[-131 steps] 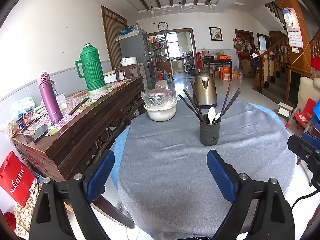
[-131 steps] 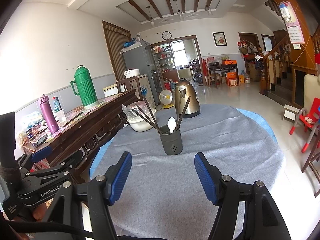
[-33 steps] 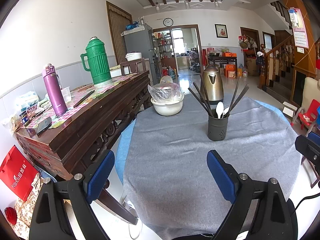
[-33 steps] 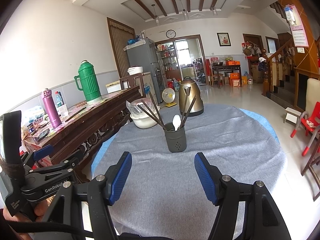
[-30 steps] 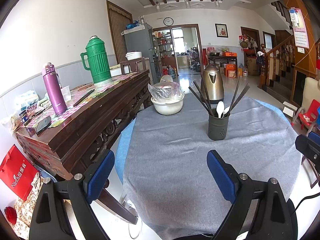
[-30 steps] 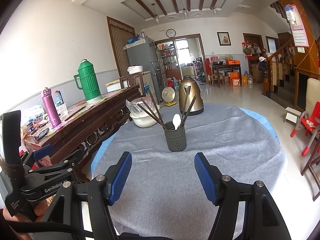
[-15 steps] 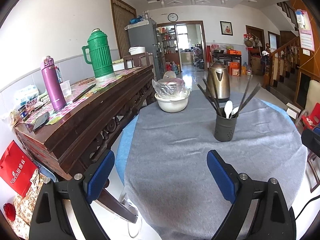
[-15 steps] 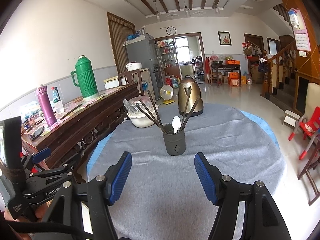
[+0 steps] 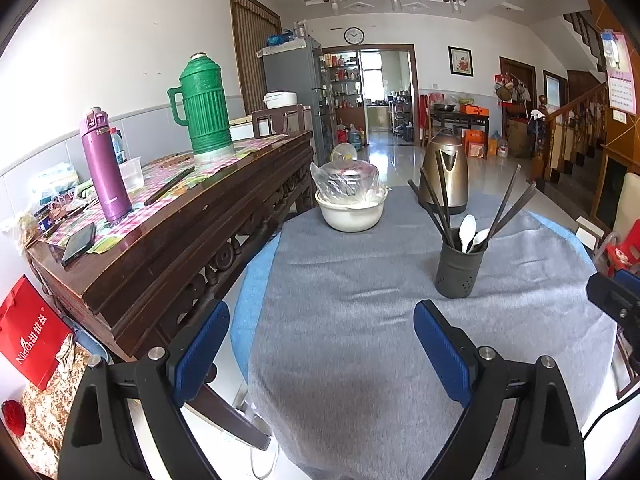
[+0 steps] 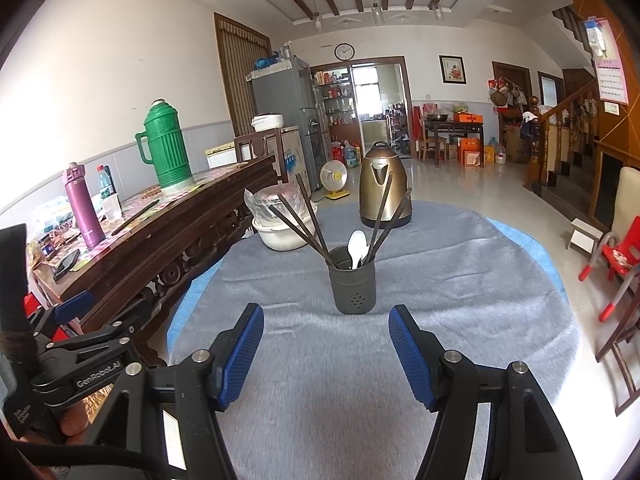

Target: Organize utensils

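Note:
A dark grey utensil holder stands upright on the grey tablecloth. It holds several dark chopsticks and white spoons. My left gripper is open and empty over the table's near left part, well short of the holder. My right gripper is open and empty, just in front of the holder. The left gripper also shows at the left edge of the right wrist view.
A white bowl with a bagged lid and a bronze kettle stand behind the holder. A dark wooden sideboard with a green thermos and purple flask runs along the left. A red chair stands to the right.
Both grippers have drifted back and a little left from the holder, and the view has tilted slightly. Both stay open and empty. Nothing on the table has moved.

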Demonstrator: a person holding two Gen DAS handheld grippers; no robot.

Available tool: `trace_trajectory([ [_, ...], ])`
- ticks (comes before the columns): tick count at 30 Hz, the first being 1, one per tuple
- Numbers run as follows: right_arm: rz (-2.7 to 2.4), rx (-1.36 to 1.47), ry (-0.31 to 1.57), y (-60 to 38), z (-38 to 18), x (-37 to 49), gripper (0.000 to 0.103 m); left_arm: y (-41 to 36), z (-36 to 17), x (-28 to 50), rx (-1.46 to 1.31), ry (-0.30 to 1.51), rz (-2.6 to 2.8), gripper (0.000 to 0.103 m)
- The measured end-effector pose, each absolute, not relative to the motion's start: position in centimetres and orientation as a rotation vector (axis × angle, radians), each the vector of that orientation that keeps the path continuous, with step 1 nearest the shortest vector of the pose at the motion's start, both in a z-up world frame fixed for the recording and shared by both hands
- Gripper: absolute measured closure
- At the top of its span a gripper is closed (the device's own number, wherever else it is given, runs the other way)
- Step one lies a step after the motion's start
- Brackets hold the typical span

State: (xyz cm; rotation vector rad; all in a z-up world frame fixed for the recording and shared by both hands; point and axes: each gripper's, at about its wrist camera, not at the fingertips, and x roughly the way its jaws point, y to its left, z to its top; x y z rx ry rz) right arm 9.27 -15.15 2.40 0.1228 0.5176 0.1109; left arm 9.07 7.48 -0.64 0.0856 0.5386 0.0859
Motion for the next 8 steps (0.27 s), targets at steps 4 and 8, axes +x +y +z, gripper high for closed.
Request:
trace_trajectory([
  [4, 0.112, 0.126, 0.529, -15.3, 2.0, 10.5, 0.035, 7.3, -0.5, 9.9, 0.082, 0.538, 0.079, 0.009],
  [8, 0.108, 0.140, 0.551, -16.0, 1.1, 12.2, 0.035, 6.4, -1.2, 11.6, 0.080, 0.556, 0.059, 0.009],
])
